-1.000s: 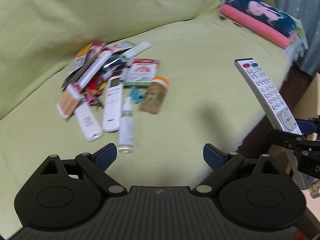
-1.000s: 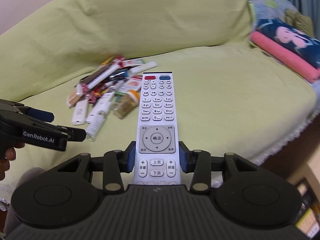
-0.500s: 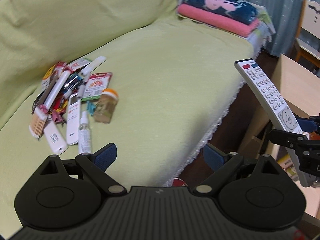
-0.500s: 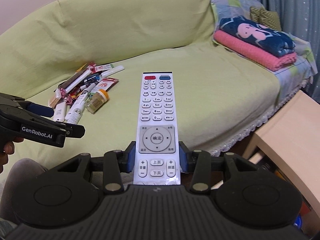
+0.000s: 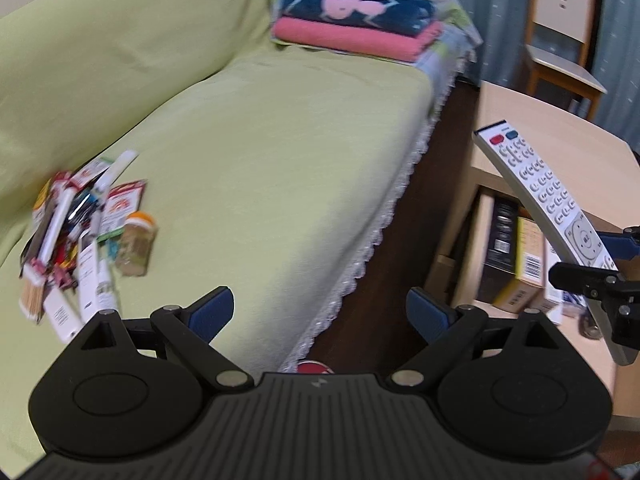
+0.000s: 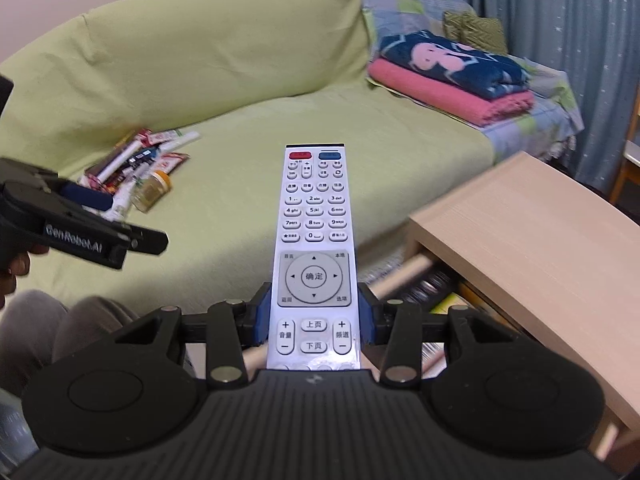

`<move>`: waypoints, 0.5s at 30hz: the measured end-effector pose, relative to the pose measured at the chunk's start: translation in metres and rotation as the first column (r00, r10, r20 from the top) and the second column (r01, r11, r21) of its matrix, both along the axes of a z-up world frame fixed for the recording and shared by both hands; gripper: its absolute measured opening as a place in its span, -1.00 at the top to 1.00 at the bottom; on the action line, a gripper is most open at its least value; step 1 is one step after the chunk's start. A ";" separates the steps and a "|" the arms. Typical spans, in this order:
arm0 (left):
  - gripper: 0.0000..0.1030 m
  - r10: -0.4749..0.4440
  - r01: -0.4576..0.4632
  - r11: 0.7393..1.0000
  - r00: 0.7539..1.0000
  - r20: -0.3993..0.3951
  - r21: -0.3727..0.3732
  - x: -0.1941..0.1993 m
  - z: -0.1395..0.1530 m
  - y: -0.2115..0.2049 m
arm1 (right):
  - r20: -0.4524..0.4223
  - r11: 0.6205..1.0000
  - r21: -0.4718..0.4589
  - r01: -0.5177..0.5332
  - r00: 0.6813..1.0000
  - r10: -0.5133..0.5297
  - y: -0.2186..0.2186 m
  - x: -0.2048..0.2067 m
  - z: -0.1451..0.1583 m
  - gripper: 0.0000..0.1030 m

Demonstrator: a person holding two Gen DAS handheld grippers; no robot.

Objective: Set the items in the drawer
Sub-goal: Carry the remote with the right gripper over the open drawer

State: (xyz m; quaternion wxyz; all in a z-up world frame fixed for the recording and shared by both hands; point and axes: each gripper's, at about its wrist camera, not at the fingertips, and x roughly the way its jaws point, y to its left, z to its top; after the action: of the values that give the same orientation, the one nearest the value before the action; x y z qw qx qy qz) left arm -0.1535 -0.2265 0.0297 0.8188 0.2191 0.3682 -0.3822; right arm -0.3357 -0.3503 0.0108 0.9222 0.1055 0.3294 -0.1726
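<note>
Pile (image 5: 80,232): small items heaped on the green sofa (image 5: 260,152) at far left; sticks, packets, a white tube, a spray bottle, all blurred.
Jar (image 5: 136,244): orange lid, lying on the sofa at the pile's right edge.
Left tongs (image 5: 320,312): spread wide and empty, hanging above the sofa's lace-trimmed front edge, pile to their left. In the right wrist view they (image 6: 120,236) sit at far left, a hand (image 6: 16,268) behind them.
Towels (image 5: 356,24): 2 folded, dark blue on pink, at the sofa's far end.
Remote (image 6: 314,256): white, 1 red and 1 blue button at its tip, clamped across its lower half.
Right tongs (image 6: 314,316): closed on the remote, blue pads on both long edges, holding it in the air between sofa and tabletop.
Tabletop (image 6: 540,240): pale wood, right of the sofa.
Drawer (image 6: 432,284): under the tabletop, pulled open; boxes inside, blurred.
Chair (image 5: 560,32): wooden, far right by the curtain.
</note>
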 end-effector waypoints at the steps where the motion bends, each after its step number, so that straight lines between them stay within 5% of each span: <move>1: -0.83 -0.013 0.013 1.000 1.000 0.002 0.001 -0.005 0.000 -0.004 | -0.005 1.000 -0.001 0.007 1.000 -0.007 -0.003 -0.007 -0.001 0.25; 15: -0.83 -0.097 0.096 0.994 0.995 0.027 0.048 -0.045 -0.005 -0.041 | -0.101 0.997 0.038 -0.066 0.992 0.070 -0.021 -0.057 -0.042 0.25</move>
State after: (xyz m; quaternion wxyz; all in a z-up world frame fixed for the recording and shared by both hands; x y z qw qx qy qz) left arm -0.1990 -0.2673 0.0242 0.7993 0.2610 0.3541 -0.4094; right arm -0.3932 -0.3714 -0.0313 0.9076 0.1014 0.3824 -0.1405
